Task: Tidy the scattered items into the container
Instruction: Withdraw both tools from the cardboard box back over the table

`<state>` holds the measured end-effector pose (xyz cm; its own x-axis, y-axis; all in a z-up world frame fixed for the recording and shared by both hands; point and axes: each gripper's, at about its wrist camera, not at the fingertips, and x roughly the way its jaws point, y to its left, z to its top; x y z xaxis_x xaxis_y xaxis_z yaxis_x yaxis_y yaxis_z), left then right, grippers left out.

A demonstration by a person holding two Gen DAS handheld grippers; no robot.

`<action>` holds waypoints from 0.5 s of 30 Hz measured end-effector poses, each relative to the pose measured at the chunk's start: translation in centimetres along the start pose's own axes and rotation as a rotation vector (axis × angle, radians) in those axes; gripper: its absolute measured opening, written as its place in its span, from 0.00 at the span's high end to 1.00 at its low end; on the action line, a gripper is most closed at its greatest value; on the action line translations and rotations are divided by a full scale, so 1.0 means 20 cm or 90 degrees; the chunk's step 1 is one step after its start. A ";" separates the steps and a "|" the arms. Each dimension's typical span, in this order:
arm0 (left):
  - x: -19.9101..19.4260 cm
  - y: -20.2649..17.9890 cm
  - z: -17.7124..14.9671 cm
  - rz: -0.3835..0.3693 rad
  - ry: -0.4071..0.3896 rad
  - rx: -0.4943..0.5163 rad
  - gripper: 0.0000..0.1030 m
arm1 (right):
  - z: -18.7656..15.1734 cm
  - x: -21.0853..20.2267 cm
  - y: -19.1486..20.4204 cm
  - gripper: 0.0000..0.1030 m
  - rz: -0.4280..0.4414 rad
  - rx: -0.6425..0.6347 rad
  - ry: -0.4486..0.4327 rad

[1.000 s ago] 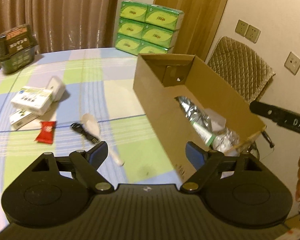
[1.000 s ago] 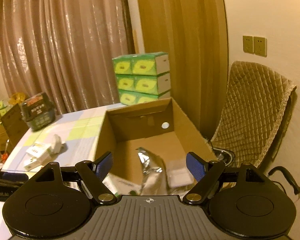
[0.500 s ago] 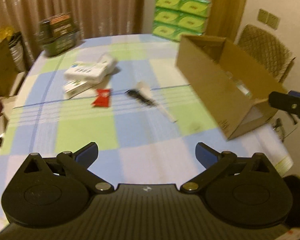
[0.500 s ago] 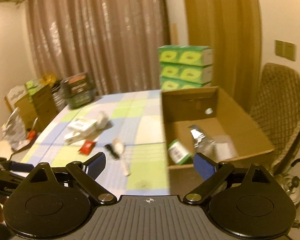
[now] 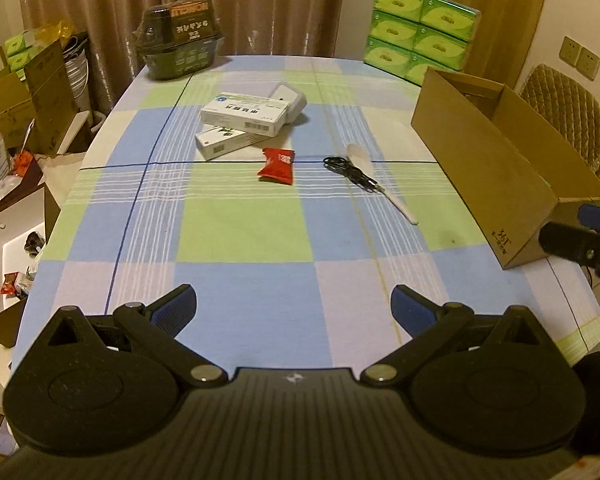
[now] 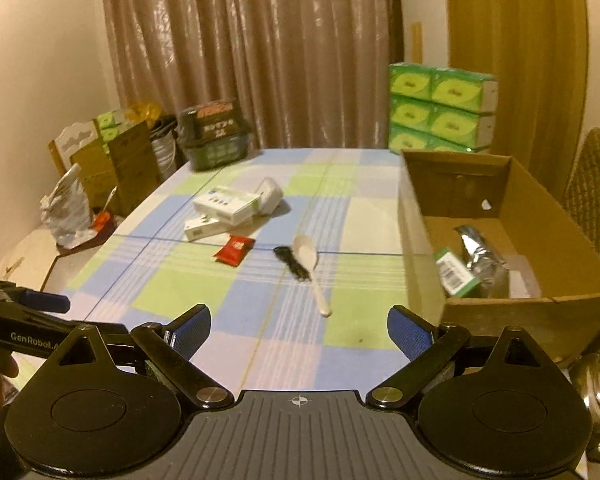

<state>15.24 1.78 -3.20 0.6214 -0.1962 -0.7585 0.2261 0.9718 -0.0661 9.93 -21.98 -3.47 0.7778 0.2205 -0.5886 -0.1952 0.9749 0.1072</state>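
Observation:
An open cardboard box (image 5: pixel 496 176) (image 6: pixel 548 240) stands at the table's right edge; a silver packet (image 6: pixel 478 252) and a green-labelled item (image 6: pixel 454 274) lie inside. On the checked cloth lie a red sachet (image 5: pixel 277 165) (image 6: pixel 235 250), a black cable (image 5: pixel 350 172) (image 6: pixel 292 264), a white spoon (image 5: pixel 380 184) (image 6: pixel 310 268), two white boxes (image 5: pixel 244 114) (image 6: pixel 226 202) and a white case (image 5: pixel 290 98). My left gripper (image 5: pixel 294 312) is open and empty above the near table. My right gripper (image 6: pixel 299 332) is open and empty, near the box's front corner.
A dark basket (image 5: pixel 180 40) (image 6: pixel 216 136) stands at the table's far left, stacked green tissue packs (image 5: pixel 420 28) (image 6: pixel 440 108) at the far right. Cardboard boxes and bags (image 5: pixel 24 92) crowd the floor left of the table. A quilted chair (image 5: pixel 572 116) stands behind the box.
Both grippers have pulled back from the cardboard box and swung left, so the scattered items on the cloth now fill both views. Both stay open and empty.

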 end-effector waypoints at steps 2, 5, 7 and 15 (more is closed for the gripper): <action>0.00 0.01 0.00 0.002 0.002 -0.003 0.01 | 0.00 0.02 0.01 0.10 0.003 -0.002 0.005; 0.01 0.03 -0.01 0.002 0.004 -0.005 0.01 | -0.01 0.05 0.03 0.10 0.005 -0.004 0.012; 0.01 0.03 -0.01 0.002 0.005 -0.006 0.01 | -0.01 0.06 0.03 0.10 0.007 -0.003 0.016; 0.05 0.05 0.00 -0.003 0.010 -0.007 0.01 | -0.01 0.12 0.04 0.10 0.006 -0.009 0.026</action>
<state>16.13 2.58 -4.13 0.6089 -0.1983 -0.7681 0.2202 0.9724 -0.0764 11.51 -20.67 -4.95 0.7508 0.2278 -0.6200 -0.2108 0.9722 0.1019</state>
